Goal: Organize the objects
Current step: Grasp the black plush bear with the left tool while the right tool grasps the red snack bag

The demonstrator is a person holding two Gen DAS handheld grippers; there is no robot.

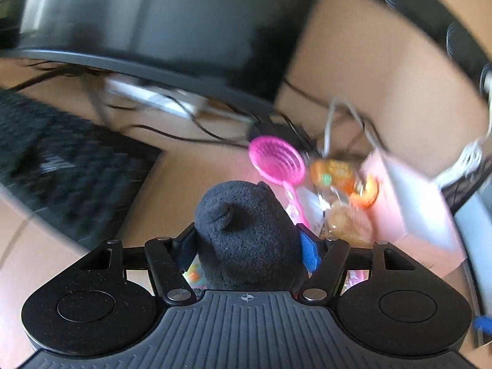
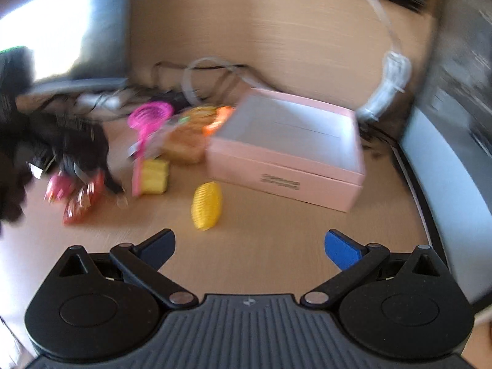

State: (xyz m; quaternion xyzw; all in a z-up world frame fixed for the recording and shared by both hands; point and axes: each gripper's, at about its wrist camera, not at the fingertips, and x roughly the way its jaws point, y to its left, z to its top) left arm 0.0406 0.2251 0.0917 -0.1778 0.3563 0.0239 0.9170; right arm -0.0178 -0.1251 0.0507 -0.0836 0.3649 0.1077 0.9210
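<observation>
Wooden desk (image 2: pixel 276 240) carries scattered toys. Left gripper (image 1: pixel 249 246) clasps a black plush toy (image 1: pixel 246 233) between its fingers. Right gripper (image 2: pixel 249 246) gapes empty, a yellow spring toy (image 2: pixel 206 205) just ahead of its fingers.

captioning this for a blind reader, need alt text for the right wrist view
Open, empty right tongs hover over a wooden desk, facing an open pink box. A yellow coil toy, pink sieve and wrapped snacks lie scattered left of the box.
</observation>
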